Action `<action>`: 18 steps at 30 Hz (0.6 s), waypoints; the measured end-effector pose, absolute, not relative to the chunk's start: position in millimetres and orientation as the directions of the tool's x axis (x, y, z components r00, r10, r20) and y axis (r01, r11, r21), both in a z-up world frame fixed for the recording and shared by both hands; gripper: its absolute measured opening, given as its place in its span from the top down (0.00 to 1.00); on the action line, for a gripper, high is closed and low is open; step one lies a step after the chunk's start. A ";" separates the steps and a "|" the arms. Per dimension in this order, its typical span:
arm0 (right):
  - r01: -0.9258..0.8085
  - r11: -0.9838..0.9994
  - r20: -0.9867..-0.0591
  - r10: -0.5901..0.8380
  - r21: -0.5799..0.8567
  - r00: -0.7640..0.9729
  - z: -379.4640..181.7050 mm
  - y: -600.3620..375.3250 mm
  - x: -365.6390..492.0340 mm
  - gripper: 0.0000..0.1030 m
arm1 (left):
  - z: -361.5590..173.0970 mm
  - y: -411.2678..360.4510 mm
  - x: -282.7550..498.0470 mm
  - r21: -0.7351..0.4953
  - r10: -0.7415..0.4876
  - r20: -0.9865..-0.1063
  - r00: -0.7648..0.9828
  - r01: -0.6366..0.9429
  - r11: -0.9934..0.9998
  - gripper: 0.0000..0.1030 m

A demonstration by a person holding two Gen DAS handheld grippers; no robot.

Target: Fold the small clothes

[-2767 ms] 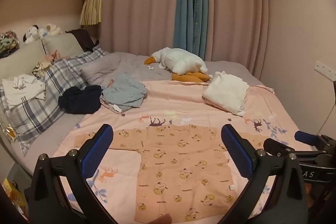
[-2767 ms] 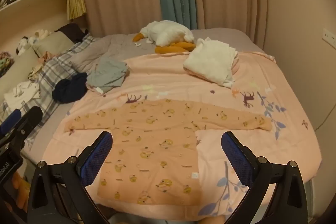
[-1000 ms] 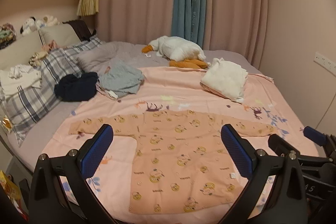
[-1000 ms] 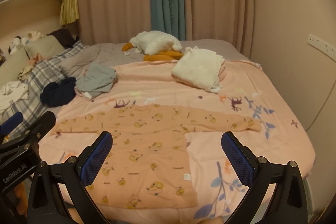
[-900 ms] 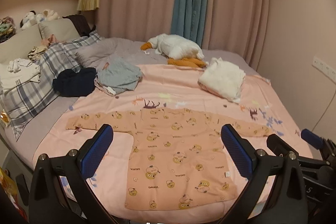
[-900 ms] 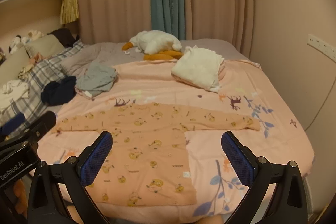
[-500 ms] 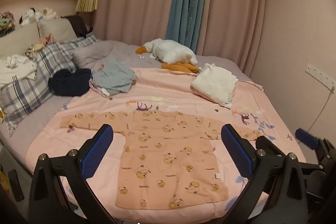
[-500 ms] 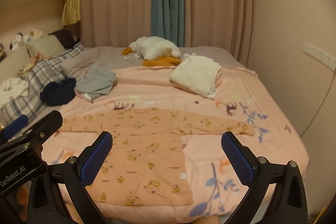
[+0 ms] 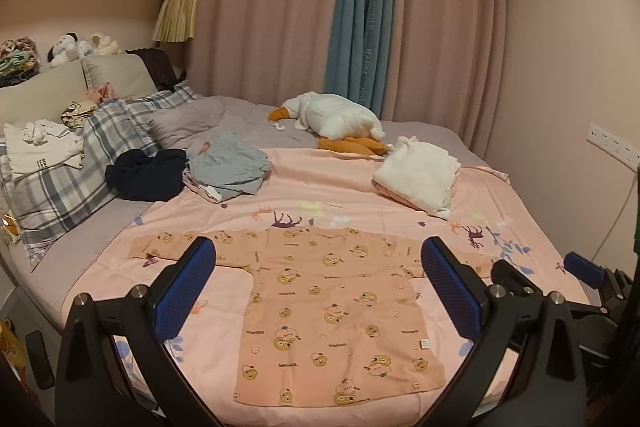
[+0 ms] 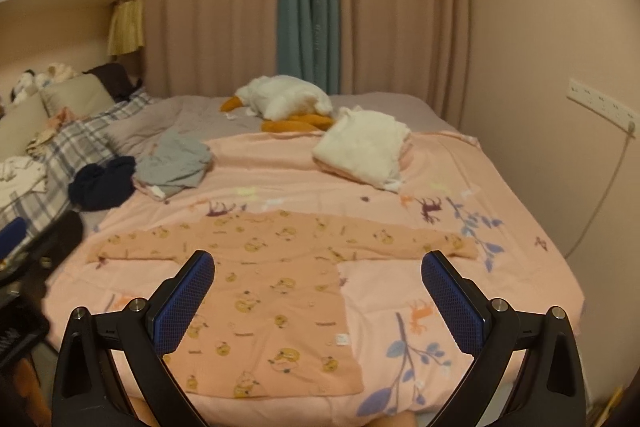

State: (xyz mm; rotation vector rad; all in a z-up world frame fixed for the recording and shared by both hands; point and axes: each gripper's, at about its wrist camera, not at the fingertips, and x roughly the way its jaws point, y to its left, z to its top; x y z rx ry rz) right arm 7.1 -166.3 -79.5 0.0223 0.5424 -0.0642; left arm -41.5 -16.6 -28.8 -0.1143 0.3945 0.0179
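Note:
A small orange long-sleeved shirt (image 9: 320, 291) (image 10: 272, 275) with a bear print lies flat on the pink blanket (image 9: 360, 187) (image 10: 460, 287), both sleeves spread sideways. My left gripper (image 9: 318, 287) hovers open above the near edge of the bed, the shirt's body seen between its blue pads. My right gripper (image 10: 318, 291) is also open and empty, held back from the shirt's lower right part. The right gripper's tip (image 9: 584, 269) shows at the right edge of the left wrist view. Neither gripper touches the cloth.
Further back lie a grey garment (image 9: 228, 167), a dark navy garment (image 9: 144, 175), a folded white cloth (image 9: 420, 179) and a white goose plush (image 9: 332, 115). Plaid pillows (image 9: 60, 179) are at the left. A wall with sockets (image 10: 600, 107) bounds the right.
Both grippers have pulled back and risen slightly from the bed, so the whole shirt shows smaller and lower. The shirt has not moved. Both grippers stayed open.

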 end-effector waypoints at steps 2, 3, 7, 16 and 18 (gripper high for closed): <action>0.076 0.997 -0.523 -0.057 0.016 0.851 -80.1 -168.8 6.6 0.00 | -29.2 -13.3 -43.6 -0.116 -0.002 -0.384 0.923 -0.046 0.992 0.00; 0.081 0.997 -0.521 -0.058 0.021 0.852 -80.0 -170.6 5.7 0.00 | -29.0 -11.8 -43.8 -0.119 -0.003 -0.383 0.924 -0.046 0.992 0.00; 0.089 0.996 -0.506 -0.069 0.015 0.860 -76.4 -171.6 1.5 0.00 | -28.6 -6.4 -43.1 -0.123 0.009 -0.376 0.927 -0.060 0.991 0.00; 0.109 0.994 -0.478 -0.081 0.031 0.874 -70.7 -178.8 -1.9 0.00 | -30.5 6.2 -46.9 -0.110 0.034 -0.368 0.929 -0.079 0.991 0.00; 0.111 0.993 -0.478 -0.082 0.033 0.875 -70.4 -178.9 -2.1 0.00 | -31.2 6.4 -46.4 -0.107 0.035 -0.372 0.928 -0.081 0.991 0.00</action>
